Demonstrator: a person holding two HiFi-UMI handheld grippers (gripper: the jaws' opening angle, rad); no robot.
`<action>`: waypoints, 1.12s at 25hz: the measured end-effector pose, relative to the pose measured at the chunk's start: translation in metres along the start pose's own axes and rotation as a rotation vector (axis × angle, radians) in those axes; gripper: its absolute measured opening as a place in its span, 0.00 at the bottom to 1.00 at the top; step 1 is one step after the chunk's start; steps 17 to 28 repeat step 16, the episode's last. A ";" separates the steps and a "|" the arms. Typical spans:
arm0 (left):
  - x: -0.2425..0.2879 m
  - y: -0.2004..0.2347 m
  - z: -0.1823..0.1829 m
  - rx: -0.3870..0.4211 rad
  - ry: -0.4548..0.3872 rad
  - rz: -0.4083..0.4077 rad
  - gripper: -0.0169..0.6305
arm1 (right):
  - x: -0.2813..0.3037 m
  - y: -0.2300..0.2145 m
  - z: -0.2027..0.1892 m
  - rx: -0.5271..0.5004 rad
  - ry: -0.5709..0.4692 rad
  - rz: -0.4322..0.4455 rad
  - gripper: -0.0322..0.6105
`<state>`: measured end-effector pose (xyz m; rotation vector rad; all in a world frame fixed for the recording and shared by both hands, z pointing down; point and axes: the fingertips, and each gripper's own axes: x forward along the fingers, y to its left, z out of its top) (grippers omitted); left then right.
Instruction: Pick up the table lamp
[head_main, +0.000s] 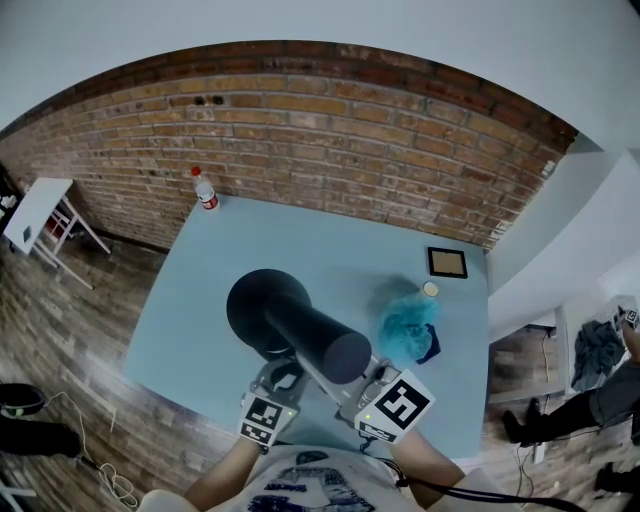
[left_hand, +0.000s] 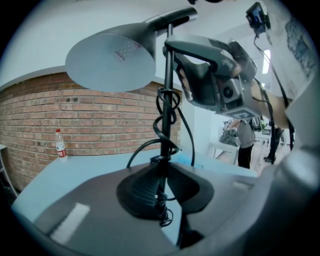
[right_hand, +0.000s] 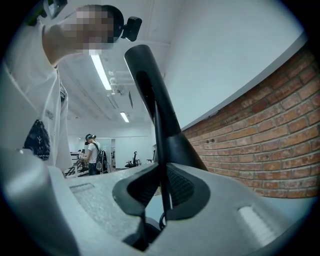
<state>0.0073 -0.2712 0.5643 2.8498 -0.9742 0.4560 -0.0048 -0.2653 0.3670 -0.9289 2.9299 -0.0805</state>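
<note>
The lamp (head_main: 300, 325) hangs over the desk's (head_main: 200, 300) near edge. Its foot is hidden, so contact with the desk cannot be told. The left gripper (left_hand: 161, 187) pinches the stem and its wound cord (left_hand: 167, 107). The right gripper (right_hand: 162, 186) pinches the stem nearer the shade. A bottle (head_main: 205, 190) stands at the far left corner. A frame (head_main: 447, 262) and a blue cloth (head_main: 408, 328) lie toward the right edge.

A black table lamp (head_main: 310, 335), pale blue table (head_main: 330, 250), red-brown brick wall (head_main: 350, 140), turquoise cloth (head_main: 405, 328) and red-capped bottle (head_main: 205, 192).

bottle (head_main: 205, 190): table (head_main: 340, 250) far-left corner | dark frame (head_main: 447, 262): right side, flat | blue fluffy bundle (head_main: 408, 325): near frame
</note>
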 end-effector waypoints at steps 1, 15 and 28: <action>0.000 0.000 0.000 0.002 0.001 0.000 0.09 | 0.000 0.000 0.000 0.000 -0.001 -0.001 0.11; 0.000 0.001 -0.003 -0.001 0.008 0.001 0.09 | -0.002 -0.003 -0.002 0.021 -0.006 -0.006 0.11; 0.000 0.000 -0.003 -0.001 0.008 0.002 0.09 | -0.003 -0.003 -0.002 0.021 -0.005 -0.006 0.11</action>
